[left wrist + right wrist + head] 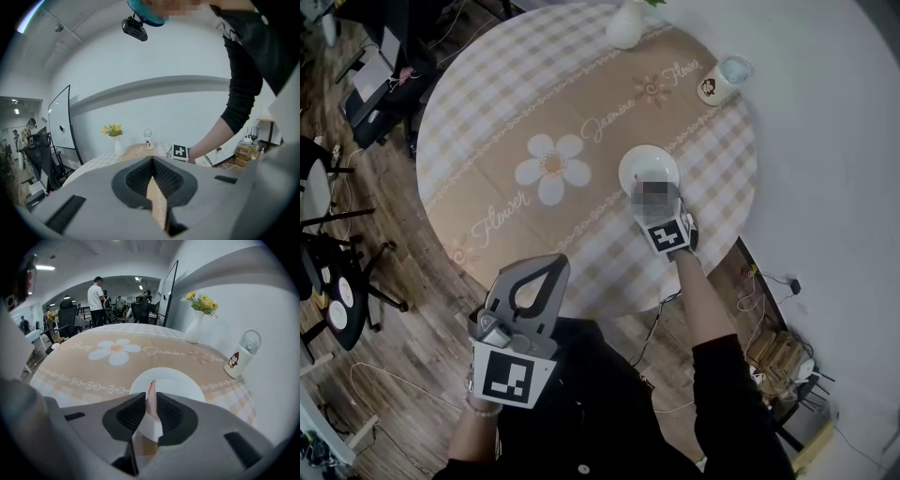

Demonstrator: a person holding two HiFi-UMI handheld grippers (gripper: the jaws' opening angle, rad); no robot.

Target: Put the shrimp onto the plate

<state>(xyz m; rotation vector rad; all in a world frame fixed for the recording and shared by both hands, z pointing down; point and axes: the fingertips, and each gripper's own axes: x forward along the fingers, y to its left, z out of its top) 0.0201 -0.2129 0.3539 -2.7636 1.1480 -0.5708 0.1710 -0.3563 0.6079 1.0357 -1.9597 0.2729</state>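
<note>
We held right gripper (150, 402) clamped on shrimp (151, 391) above plate (183, 380), ready for drop; left gripper (153, 165) closed, empty, parked clear of plate.

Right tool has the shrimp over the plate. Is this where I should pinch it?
Yes. The shrimp is thin and flat, standing on edge, so the right tool pinching across its flat sides at mid-body, in line with its length, suits it. The pointed tip juts forward over the plate, so it should drop clear.
</note>
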